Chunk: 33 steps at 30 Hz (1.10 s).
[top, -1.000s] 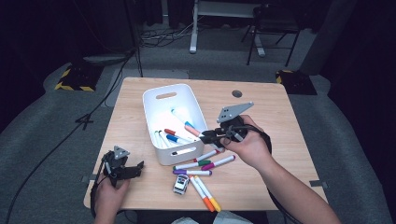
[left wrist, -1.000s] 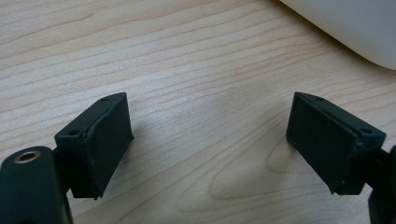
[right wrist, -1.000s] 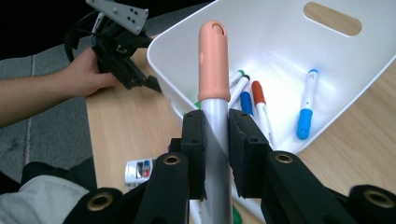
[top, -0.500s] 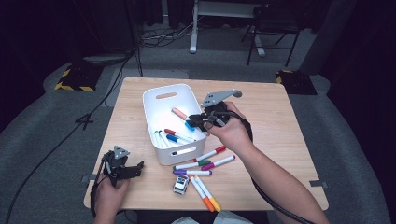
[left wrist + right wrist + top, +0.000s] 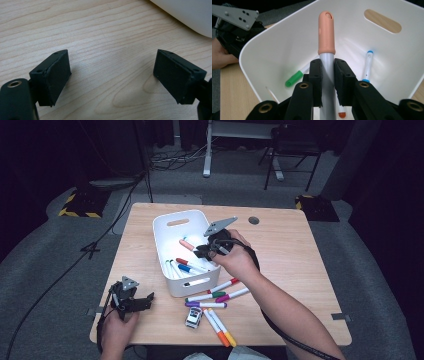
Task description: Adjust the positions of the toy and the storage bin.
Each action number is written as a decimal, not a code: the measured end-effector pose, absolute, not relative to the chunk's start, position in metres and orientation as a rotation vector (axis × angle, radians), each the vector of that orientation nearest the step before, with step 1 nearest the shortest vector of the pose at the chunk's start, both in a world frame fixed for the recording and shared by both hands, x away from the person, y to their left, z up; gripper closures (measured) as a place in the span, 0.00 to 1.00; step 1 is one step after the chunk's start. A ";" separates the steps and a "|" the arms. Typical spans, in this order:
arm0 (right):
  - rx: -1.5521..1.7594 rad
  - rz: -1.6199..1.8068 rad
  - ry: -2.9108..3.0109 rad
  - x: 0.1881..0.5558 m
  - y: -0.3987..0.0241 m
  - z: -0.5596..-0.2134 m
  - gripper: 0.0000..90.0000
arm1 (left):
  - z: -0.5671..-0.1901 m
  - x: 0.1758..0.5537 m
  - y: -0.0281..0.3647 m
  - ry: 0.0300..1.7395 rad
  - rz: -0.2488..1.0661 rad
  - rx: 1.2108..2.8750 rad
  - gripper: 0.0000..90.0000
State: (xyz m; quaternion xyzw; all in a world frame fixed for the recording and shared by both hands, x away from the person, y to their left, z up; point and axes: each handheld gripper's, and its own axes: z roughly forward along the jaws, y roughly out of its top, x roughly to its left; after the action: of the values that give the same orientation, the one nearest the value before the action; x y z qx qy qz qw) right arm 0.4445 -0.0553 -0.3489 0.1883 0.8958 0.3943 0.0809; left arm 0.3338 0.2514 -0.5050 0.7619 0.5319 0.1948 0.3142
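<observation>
Carrying the peach-capped marker (image 5: 326, 50) over into the white bin (image 5: 170, 237).

My right claw (image 5: 202, 251), clamped on it, has swung in from the loose markers (image 5: 215, 297) on the worktop (image 5: 300, 250) and now hangs above the bin, so dropping it looks next. My left claw (image 5: 142, 301) rests apart and empty.

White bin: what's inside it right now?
The bin holds loose markers: blue, green and red caps show. The right gripper holds a peach-capped marker over them. The hand covers the bin's right corner.
</observation>
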 end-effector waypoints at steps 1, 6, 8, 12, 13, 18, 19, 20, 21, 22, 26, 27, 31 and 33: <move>0.568 1.168 2.683 0.445 -0.055 -0.350 0.86 | -0.505 0.334 0.251 1.402 0.513 2.008 0.16; 0.580 1.123 2.709 0.446 -0.055 -0.354 0.86 | -0.505 0.334 0.251 1.402 0.513 2.008 0.16; 0.582 1.104 2.717 0.447 -0.055 -0.355 0.86 | -0.505 0.334 0.251 1.402 0.513 2.008 0.16; 0.578 1.064 2.732 0.446 -0.050 -0.359 0.86 | -0.505 0.334 0.251 1.402 0.513 2.008 0.16; 0.573 1.051 2.737 0.446 -0.049 -0.360 0.86 | -0.505 0.334 0.251 1.402 0.514 2.008 0.16; 0.578 1.013 2.759 0.447 -0.045 -0.366 0.86 | -0.505 0.334 0.251 1.402 0.513 2.008 0.16; 0.582 1.010 2.762 0.447 -0.045 -0.367 0.86 | -0.505 0.334 0.251 1.402 0.513 2.008 0.16; 0.588 1.001 2.767 0.448 -0.044 -0.368 0.86 | -0.505 0.334 0.251 1.401 0.513 2.009 0.16; 0.592 0.997 2.769 0.449 -0.044 -0.369 0.86 | -0.505 0.334 0.251 1.402 0.513 2.008 0.16; 0.596 0.986 2.773 0.449 -0.043 -0.370 0.86 | -0.505 0.334 0.251 1.402 0.513 2.009 0.16; 0.607 0.984 2.781 0.450 -0.042 -0.372 0.86 | -0.505 0.334 0.251 1.402 0.513 2.008 0.16; 0.610 0.985 2.779 0.450 -0.041 -0.372 0.86 | -0.505 0.334 0.251 1.402 0.513 2.008 0.16; 0.616 0.964 2.786 0.451 -0.040 -0.372 0.86 | -0.505 0.334 0.251 1.402 0.513 2.008 0.16; 0.615 0.960 2.784 0.451 -0.039 -0.372 0.86 | -0.505 0.334 0.251 1.402 0.513 2.009 0.16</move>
State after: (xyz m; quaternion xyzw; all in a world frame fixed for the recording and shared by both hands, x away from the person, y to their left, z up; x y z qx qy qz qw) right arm 0.4510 -0.0389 -0.3722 0.2041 0.9233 0.3185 0.0666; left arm 0.3338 0.2514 -0.5050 0.7620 0.5318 0.1947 0.3141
